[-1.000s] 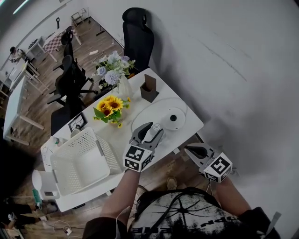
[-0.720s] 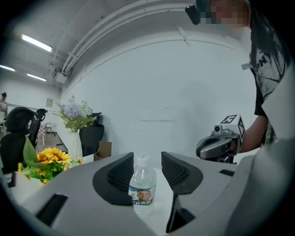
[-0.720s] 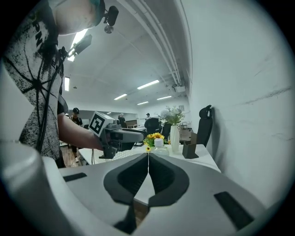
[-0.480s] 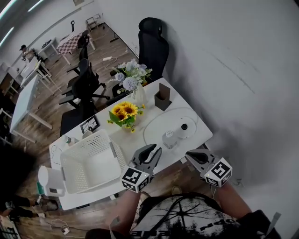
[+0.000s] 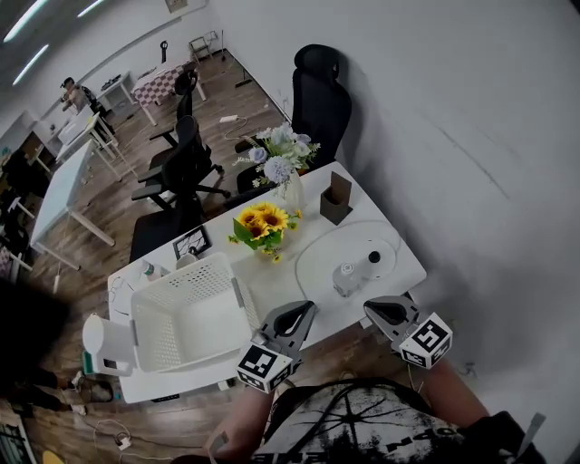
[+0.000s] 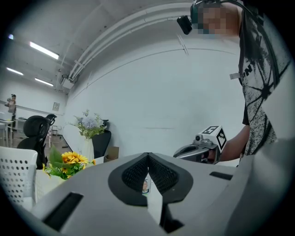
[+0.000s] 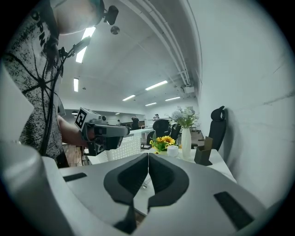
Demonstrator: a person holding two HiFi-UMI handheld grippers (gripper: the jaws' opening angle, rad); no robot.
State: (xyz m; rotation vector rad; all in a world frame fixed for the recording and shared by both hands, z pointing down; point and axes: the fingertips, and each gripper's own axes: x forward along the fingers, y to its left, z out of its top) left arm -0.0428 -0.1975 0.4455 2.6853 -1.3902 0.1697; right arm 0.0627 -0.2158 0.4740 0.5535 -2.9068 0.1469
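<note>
On white desk (image 5: 272, 283): basket (image 5: 186, 319), sunflowers (image 5: 261, 222), bottle (image 5: 345, 278); black chair (image 5: 319, 91) beyond.

Bright, even indoor light fills all three views. In the head view, strip lights (image 5: 25, 20) glow at the top left corner. The white wall (image 5: 471, 109) and white table (image 5: 276, 281) look pale and slightly washed out, with only soft, faint shadows. Straight lines bend towards the edges. Both gripper views are round fisheye pictures with black corners. A ceiling light (image 7: 86, 44) flares overhead. The left gripper (image 6: 147, 155) and right gripper (image 7: 148, 154) fill the foreground, close and slightly soft.
</note>
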